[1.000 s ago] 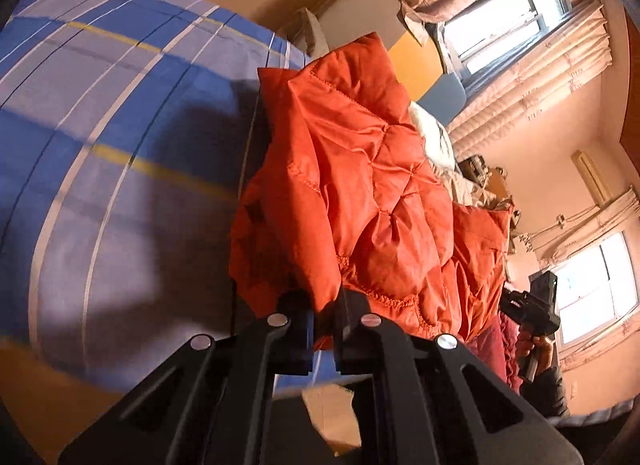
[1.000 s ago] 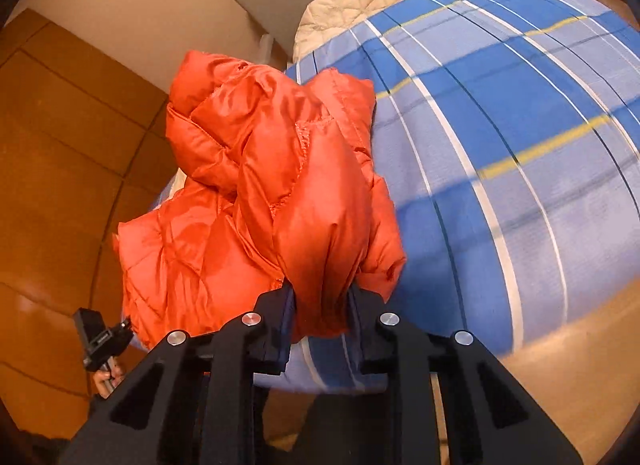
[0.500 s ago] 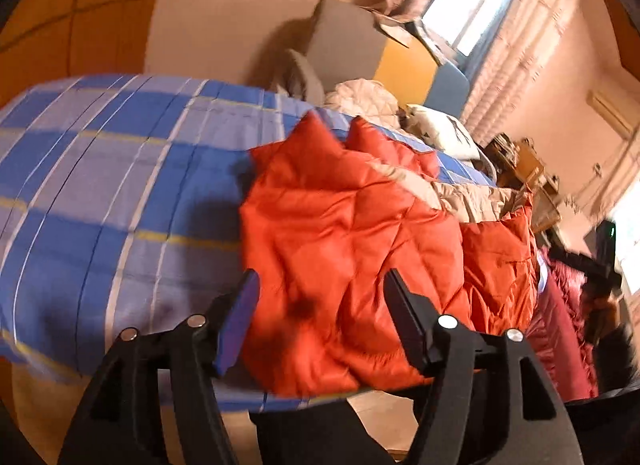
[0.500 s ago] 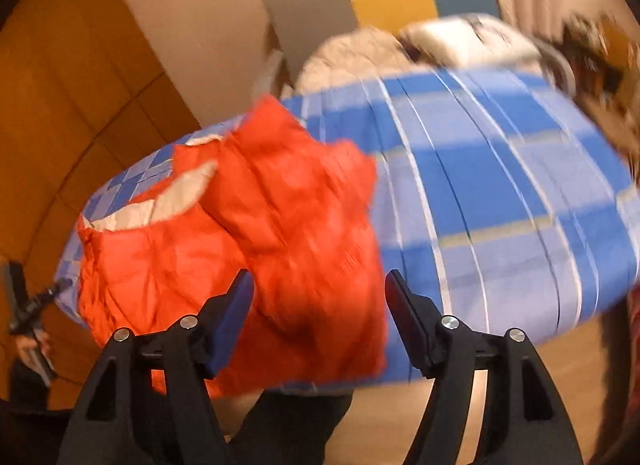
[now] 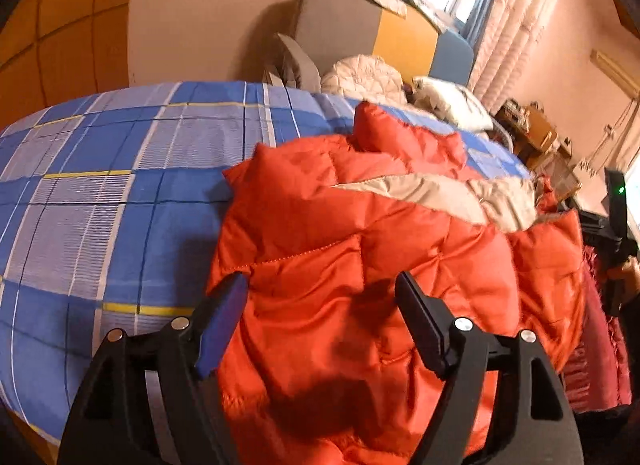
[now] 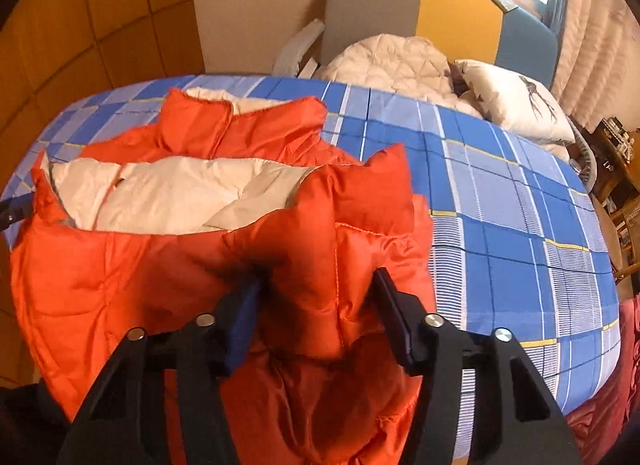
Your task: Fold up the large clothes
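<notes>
Orange down jacket lies spread on the plaid bed. Left hand-held gripper opening, clear of fabric; right hand-held gripper closing around a sleeve fold. Best pinch deep, then fold inward.

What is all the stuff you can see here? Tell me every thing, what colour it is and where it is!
puffy jacket: one, orange with a cream lining, spread open on the near edge of the bed.
bed cover: one, blue checks with white and yellow lines, over the whole bed.
pillow: one, white with a dark print, at the far right of the bed.
quilted blanket: one, cream, bunched beside the pillow.
headboard: one, grey, yellow and blue panels, behind the bed.
curtains: pale pink, by the window.
left claw: black, jaws opening, over the jacket.
right claw: black, jaws closing, jacket fabric between them.
</notes>
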`<state>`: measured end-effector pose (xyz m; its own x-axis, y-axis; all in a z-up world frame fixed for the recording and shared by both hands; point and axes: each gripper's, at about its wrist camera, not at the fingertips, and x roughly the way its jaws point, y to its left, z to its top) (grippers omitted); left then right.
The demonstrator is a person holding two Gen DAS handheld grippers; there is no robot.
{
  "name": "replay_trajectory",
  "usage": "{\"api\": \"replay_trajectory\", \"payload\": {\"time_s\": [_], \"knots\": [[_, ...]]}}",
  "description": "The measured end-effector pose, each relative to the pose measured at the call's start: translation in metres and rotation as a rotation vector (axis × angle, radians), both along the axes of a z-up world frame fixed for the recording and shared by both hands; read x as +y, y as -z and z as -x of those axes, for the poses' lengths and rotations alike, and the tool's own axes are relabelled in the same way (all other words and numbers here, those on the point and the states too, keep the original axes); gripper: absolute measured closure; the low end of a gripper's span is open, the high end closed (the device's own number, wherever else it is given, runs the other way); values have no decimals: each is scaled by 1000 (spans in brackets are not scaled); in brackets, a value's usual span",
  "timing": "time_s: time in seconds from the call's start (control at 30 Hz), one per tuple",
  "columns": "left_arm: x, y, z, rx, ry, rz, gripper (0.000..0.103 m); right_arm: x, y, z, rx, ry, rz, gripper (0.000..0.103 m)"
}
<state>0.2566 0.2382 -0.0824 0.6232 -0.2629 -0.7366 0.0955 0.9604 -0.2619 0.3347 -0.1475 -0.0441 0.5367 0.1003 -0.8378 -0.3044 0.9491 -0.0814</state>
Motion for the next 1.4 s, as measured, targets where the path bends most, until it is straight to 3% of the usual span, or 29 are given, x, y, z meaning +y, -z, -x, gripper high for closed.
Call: {"api": "replay_trajectory", "payload": {"time_s": [0.13,0.23,0.27,0.3,0.4,0.63,0.87,0.93,0.97,1.03,1.07,1.1,1.17,1.3,1.4], "knots": [[2,10,-16,24,3,11,34,0,6,-4,14,1,-3,69],[-2,12,-22,21,29,11,56,-2,8,-5,21,5,-12,71],[-2,11,-23,15,30,3,80,-4,8,-5,21,10,-13,72],[-2,10,-23,6,25,0,97,-5,9,-7,22,15,-12,74],[3,0,-18,-39,-4,1,101,-11,10,-9,24,37,-28,78],[13,-19,-12,-115,-53,-10,101,-17,2,-13,-13,87,-40,85],[-4,10,-46,-22,-104,-82,101,-17,14,-24,-6,135,-38,85],[-3,8,-44,-34,-130,-72,101,-19,11,-22,-17,137,-51,82],[-4,6,-42,-42,-129,-73,100,-20,11,-20,-17,135,-55,76],[-2,4,-37,-52,-140,-84,92,-24,9,-18,-25,140,-52,57],[1,2,-33,-58,-147,-85,86,-27,8,-16,-37,150,-48,41],[3,1,-30,-64,-156,-83,66,-30,7,-14,-44,157,-59,35],[8,-3,-21,-89,-185,-77,39,-34,7,-12,-37,160,-77,35],[19,6,-19,-55,-189,-72,34,-39,19,-15,4,151,-96,31],[25,19,-30,1,-149,29,37,-42,21,-20,21,163,-135,35]]}}
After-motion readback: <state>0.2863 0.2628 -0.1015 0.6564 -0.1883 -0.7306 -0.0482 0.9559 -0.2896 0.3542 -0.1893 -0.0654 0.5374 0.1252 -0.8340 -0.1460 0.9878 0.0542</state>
